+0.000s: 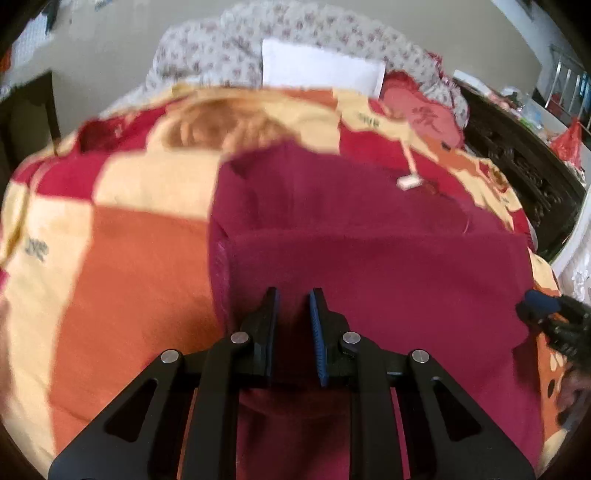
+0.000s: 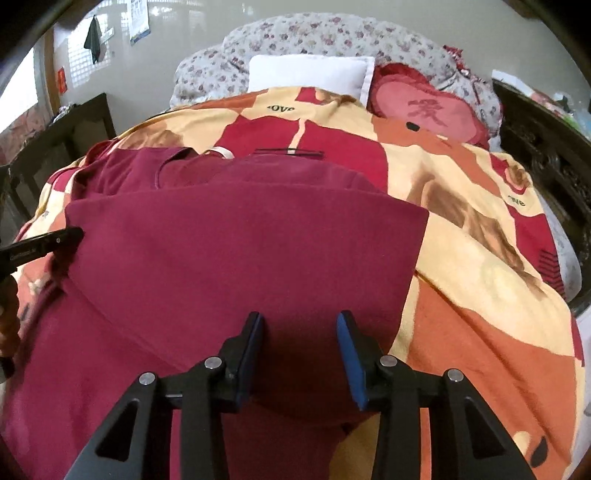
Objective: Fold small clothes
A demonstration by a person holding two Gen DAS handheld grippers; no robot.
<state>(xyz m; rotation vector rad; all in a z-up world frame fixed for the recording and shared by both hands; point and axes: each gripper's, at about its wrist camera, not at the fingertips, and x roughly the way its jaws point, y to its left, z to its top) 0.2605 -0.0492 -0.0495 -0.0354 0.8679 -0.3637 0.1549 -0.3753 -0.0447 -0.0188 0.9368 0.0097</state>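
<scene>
Hovering over a maroon shirt (image 1: 369,229), the left gripper (image 1: 293,295) keeps its jaws narrow, a slim gap between the blue pads with only the cloth below showing through it and nothing pinched. It sits near the shirt's left edge, where a folded layer makes a straight crease across the fabric. At the right edge of the left wrist view the tip of the right gripper (image 1: 539,306) shows beside the shirt's far side. Seen from its own camera, the right gripper (image 2: 300,319) stands moderately open above the cloth, its pads clear of the fabric and holding nothing. The maroon shirt (image 2: 221,251) lies spread on a bed, a folded panel lying across its middle and its collar (image 2: 177,162) pointing toward the pillows. The left gripper (image 2: 70,234) enters that view at the left, its tip at the shirt's edge. Under the garment is a patchwork quilt (image 2: 461,240) of orange, cream and red. Beyond it rest a white pillow (image 2: 306,72), a red heart-shaped cushion (image 2: 424,107) and a flowered duvet (image 2: 332,35) against the wall. A white tag (image 1: 408,181) lies on the quilt just past the shirt.
</scene>
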